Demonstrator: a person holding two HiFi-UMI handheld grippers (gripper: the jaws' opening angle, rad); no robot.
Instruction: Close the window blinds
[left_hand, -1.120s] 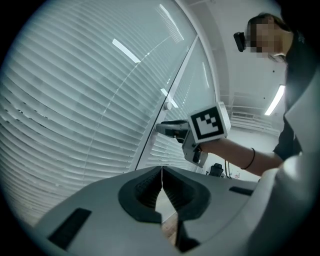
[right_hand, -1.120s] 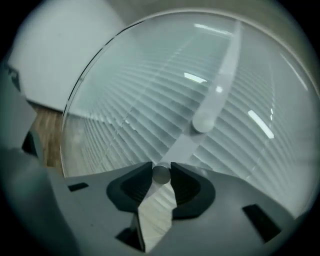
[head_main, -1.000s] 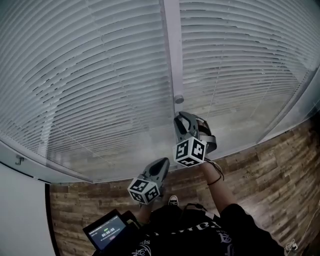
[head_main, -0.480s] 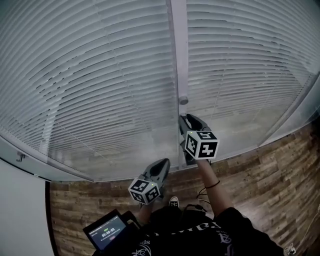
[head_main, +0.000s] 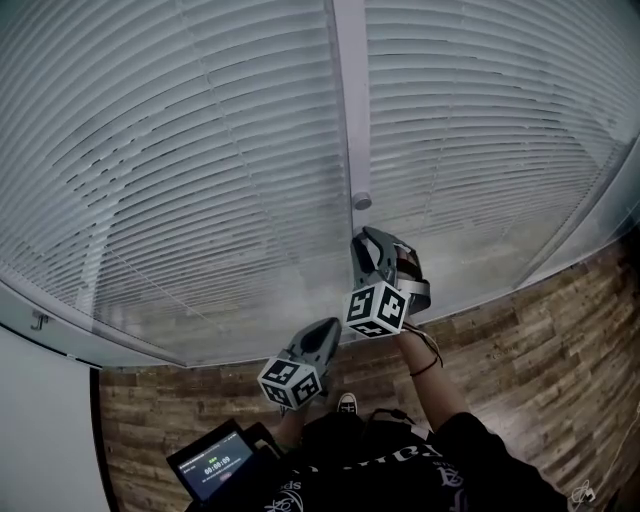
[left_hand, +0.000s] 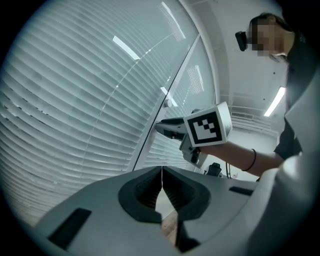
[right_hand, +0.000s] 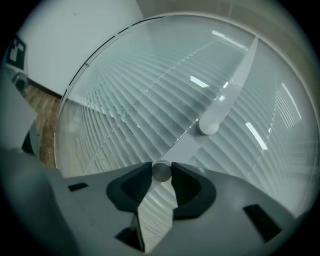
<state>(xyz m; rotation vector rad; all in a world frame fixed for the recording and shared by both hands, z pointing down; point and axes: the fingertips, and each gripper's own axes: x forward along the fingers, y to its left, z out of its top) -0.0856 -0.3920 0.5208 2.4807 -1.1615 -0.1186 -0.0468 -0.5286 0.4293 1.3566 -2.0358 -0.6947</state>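
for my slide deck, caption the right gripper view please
Right gripper clamps a small round grey knob on the pale frame post between white slatted window blinds.

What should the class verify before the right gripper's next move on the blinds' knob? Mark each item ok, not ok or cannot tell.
1. Right gripper has its jaws closed on the lower knob: ok.
2. Lower knob sits centred between the jaw tips, touching both: ok.
3. Left gripper has its jaws together and holds nothing: ok.
4. Upper knob on the same frame post is free of both grippers: ok.
5. Slats behind the glass are fully closed: cannot tell.
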